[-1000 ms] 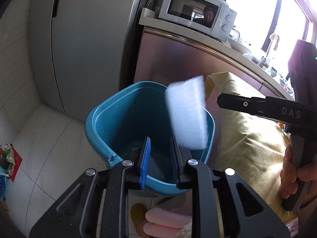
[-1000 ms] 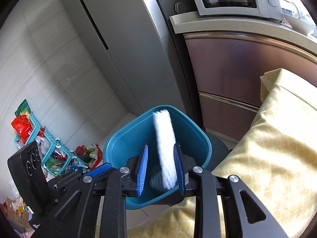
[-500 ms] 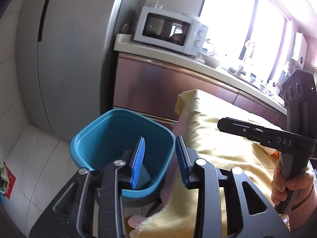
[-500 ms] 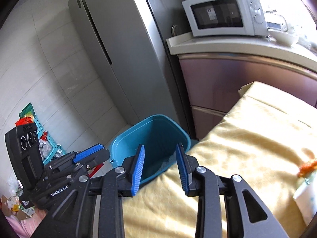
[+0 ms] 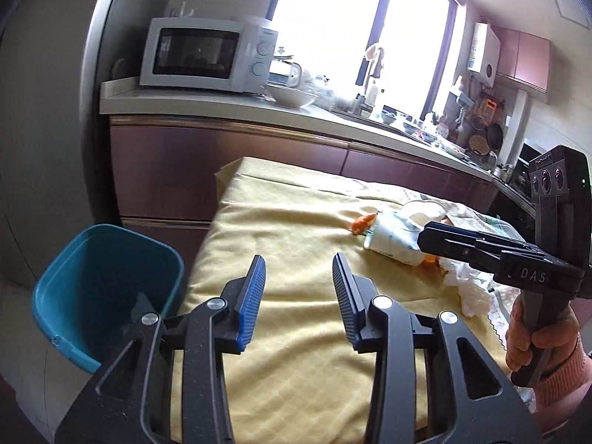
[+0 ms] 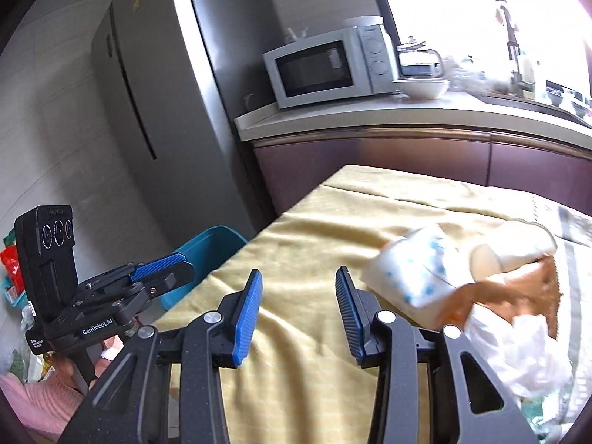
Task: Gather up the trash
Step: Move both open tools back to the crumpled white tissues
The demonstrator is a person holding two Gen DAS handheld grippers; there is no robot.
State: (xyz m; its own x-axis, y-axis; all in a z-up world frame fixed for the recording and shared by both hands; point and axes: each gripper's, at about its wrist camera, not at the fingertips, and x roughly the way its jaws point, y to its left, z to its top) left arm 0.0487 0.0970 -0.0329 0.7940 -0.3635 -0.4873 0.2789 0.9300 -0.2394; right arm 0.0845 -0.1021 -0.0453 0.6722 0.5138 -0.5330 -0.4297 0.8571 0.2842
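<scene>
A white paper cup with blue dots [image 5: 394, 240] lies on its side on the surface under a pale yellow quilted cloth [image 5: 296, 229], among crumpled white tissue [image 5: 470, 288], orange scraps [image 5: 362, 222] and a second pale cup [image 6: 510, 248]. This trash sits ahead and to the right of the left gripper [image 5: 299, 292] and just right of the right gripper [image 6: 299, 303], touching neither. Both grippers have just been opening; their blue-padded jaws stand spread with only bare cloth between them. The right gripper appears at the right of the left view, held by a hand [image 5: 536, 340] in a pink sleeve. A teal plastic bin [image 5: 107, 288] stands on the floor just beside the surface's left edge. Open cloth lies between the grippers and that edge. Beyond are brown cabinets [image 5: 229, 170], a counter, and a white microwave [image 5: 207, 55].
</scene>
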